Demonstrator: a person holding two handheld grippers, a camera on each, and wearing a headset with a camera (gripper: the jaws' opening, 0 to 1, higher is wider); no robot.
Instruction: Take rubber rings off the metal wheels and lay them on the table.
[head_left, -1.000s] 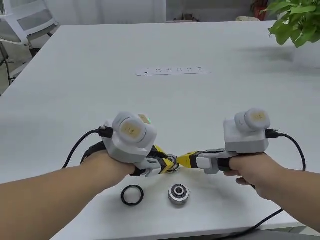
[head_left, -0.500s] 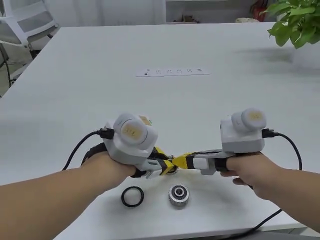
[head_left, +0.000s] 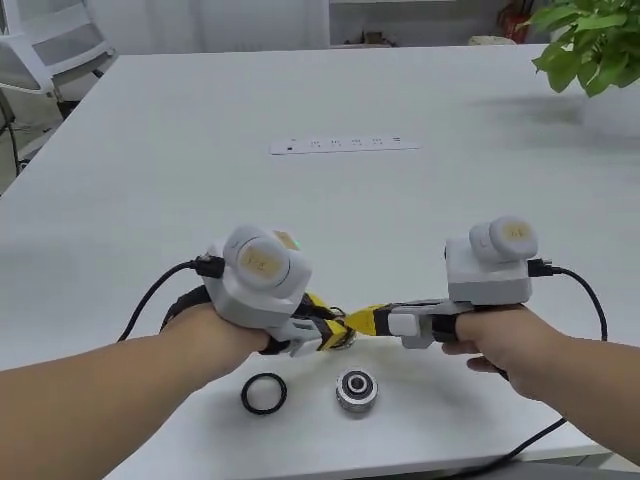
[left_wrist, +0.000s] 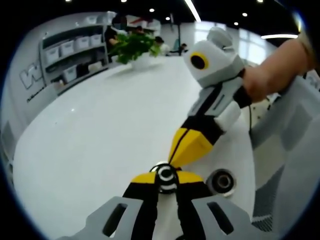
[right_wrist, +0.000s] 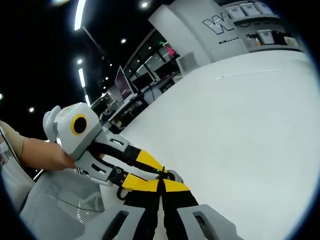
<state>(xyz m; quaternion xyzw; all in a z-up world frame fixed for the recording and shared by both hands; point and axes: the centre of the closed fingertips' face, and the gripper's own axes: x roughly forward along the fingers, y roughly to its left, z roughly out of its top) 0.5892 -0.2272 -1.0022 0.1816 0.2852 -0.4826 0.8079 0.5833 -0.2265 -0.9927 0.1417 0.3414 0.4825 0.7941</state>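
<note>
Barely anything had shifted since a moment earlier: the left claw (head_left: 338, 334) stayed clamped on a metal wheel (left_wrist: 165, 177), the right claw (head_left: 360, 322) pinched shut on it from three o'clock, with a second wheel (head_left: 357, 389) at six o'clock and a loose rubber ring (head_left: 264, 392) at seven on the counter (head_left: 300, 90).

The white table (head_left: 450, 90) carries a power strip (head_left: 343, 144), black rubber ring (head_left: 264, 393) and metal wheel (head_left: 356, 388)

head view: high, down onto table (head_left: 400, 90) | gripper views: close, facing each other | shared: wheel (left_wrist: 165, 176)

The left tongs (head_left: 338, 334) and right tongs (head_left: 360, 322), both clamped, meet tip to tip.
</note>
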